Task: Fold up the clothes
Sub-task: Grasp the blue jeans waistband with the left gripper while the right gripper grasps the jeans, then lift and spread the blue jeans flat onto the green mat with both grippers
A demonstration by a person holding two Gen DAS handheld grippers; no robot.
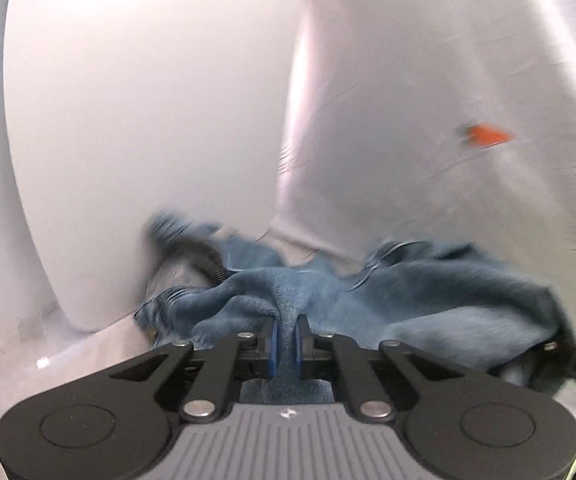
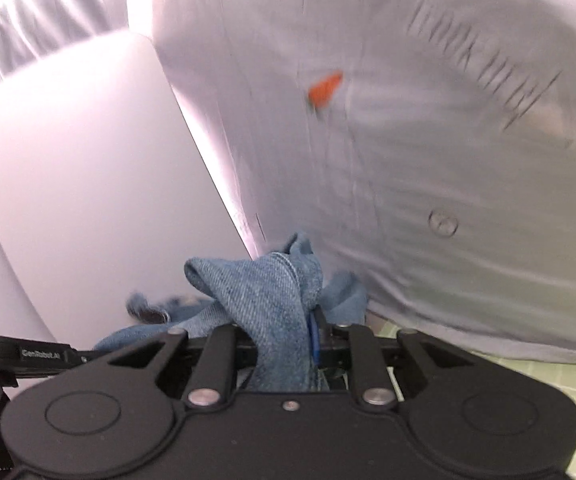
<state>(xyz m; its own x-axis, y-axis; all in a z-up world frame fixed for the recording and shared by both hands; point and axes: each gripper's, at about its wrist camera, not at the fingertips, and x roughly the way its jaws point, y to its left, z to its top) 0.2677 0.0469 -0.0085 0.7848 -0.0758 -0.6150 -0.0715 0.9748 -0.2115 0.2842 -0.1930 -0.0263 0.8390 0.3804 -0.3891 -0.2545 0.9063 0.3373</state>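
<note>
A blue denim garment point(image 1: 408, 296) hangs bunched between both grippers. My left gripper point(image 1: 286, 338) is shut on a fold of it, the cloth pinched between the blue pads. In the right wrist view the same denim garment point(image 2: 263, 296) drapes over my right gripper point(image 2: 288, 336), which is shut on it; only one blue pad shows past the cloth. The other gripper's black body point(image 2: 19, 354) sits at the left edge of that view. Both views are motion-blurred.
A person's pale grey shirt point(image 2: 428, 152) with an orange mark point(image 2: 325, 87) and buttons fills the right side, close to the grippers. A smooth white surface point(image 1: 147, 120) lies to the left. Green tiled floor point(image 2: 568, 384) shows at the lower right.
</note>
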